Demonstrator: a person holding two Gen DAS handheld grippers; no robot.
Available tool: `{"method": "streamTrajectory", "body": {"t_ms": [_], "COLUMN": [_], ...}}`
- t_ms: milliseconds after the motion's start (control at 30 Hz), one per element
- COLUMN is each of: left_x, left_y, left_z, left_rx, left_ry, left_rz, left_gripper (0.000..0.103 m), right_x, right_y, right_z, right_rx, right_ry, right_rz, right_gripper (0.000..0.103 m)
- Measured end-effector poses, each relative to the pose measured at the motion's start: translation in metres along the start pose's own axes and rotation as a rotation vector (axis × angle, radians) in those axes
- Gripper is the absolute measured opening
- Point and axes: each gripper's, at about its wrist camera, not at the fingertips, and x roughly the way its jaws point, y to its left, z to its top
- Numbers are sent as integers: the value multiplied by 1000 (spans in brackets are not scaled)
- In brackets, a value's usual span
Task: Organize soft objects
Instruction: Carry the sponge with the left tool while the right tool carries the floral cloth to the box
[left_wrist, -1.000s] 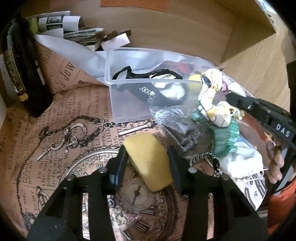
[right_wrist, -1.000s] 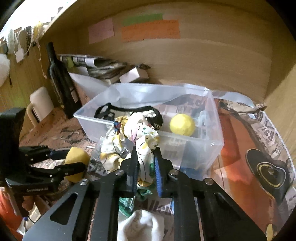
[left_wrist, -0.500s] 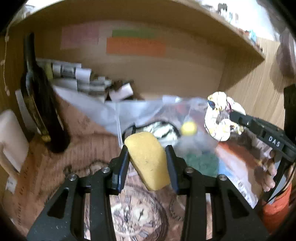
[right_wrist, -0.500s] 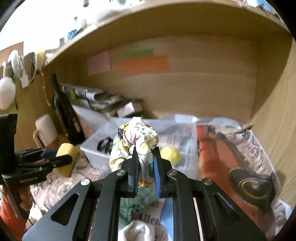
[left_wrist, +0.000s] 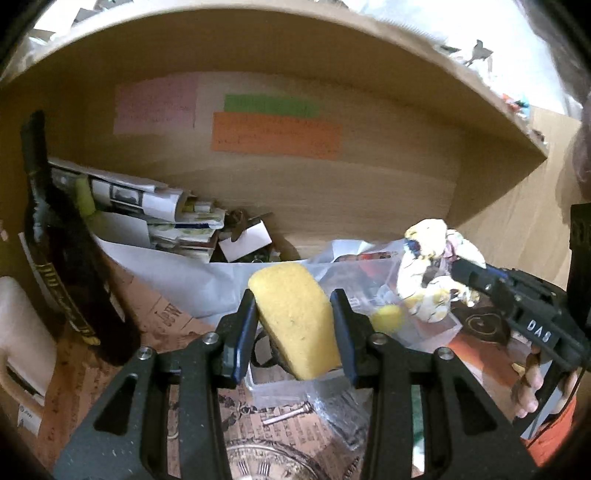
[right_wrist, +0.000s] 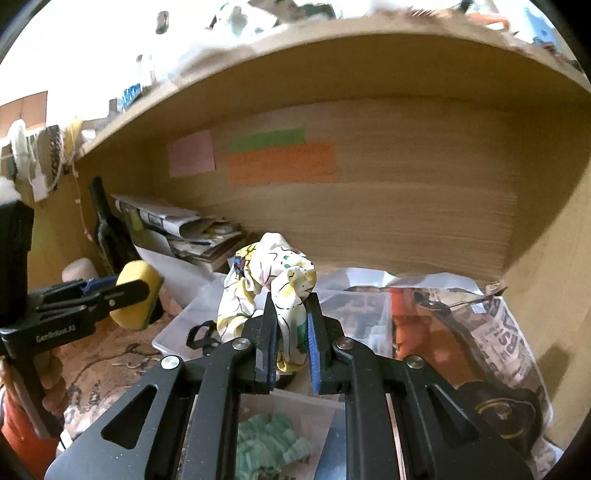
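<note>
My left gripper (left_wrist: 293, 314) is shut on a yellow sponge (left_wrist: 295, 321) and holds it in the air over the near left edge of a clear plastic bin (left_wrist: 369, 291). The sponge (right_wrist: 138, 293) and left gripper (right_wrist: 125, 291) also show at the left of the right wrist view. My right gripper (right_wrist: 291, 314) is shut on a white floral cloth scrunchie (right_wrist: 269, 280), held above the bin (right_wrist: 207, 314). The scrunchie (left_wrist: 428, 269) shows at the right of the left wrist view, in the right gripper (left_wrist: 458, 273). A yellow ball (left_wrist: 386, 319) lies in the bin.
A dark wine bottle (left_wrist: 62, 266) stands at the left, with a stack of newspapers (left_wrist: 159, 218) behind. A green knitted piece (right_wrist: 273, 446) lies under my right gripper. The wooden shelf back (right_wrist: 369, 221) carries coloured notes. Printed paper (right_wrist: 480, 332) covers the surface.
Both grippers have risen from the table surface with their objects. The sponge and scrunchie now hang higher, over the bin, and both views tilt up toward the shelf back.
</note>
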Motion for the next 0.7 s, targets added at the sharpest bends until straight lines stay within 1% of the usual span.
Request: {"method": "streamTrajectory", "body": {"t_ms": [200, 367, 467, 600, 667, 700], "left_x": [35, 60, 71, 81, 83, 84], "left_y": [1, 1, 1, -4, -7, -6], "left_z": [-4, -11, -14, -20, -22, -22], "left_rx": [21, 45, 50, 67, 76, 79], "left_ry": [75, 134, 164, 200, 206, 208], "left_rz": [34, 50, 52, 50, 56, 58], "left_gripper": [40, 40, 40, 40, 41, 43], "right_x": [40, 64, 75, 88, 92, 92], "right_y": [8, 11, 11, 12, 13, 13], "right_z": [-6, -15, -21, -27, -30, -32], "right_rx": [-48, -83, -88, -91, -98, -102], "right_ry": [100, 176, 212, 270, 292, 298], "right_rz": [-1, -15, -21, -7, -9, -6], "right_gripper": [12, 12, 12, 13, 13, 13]}}
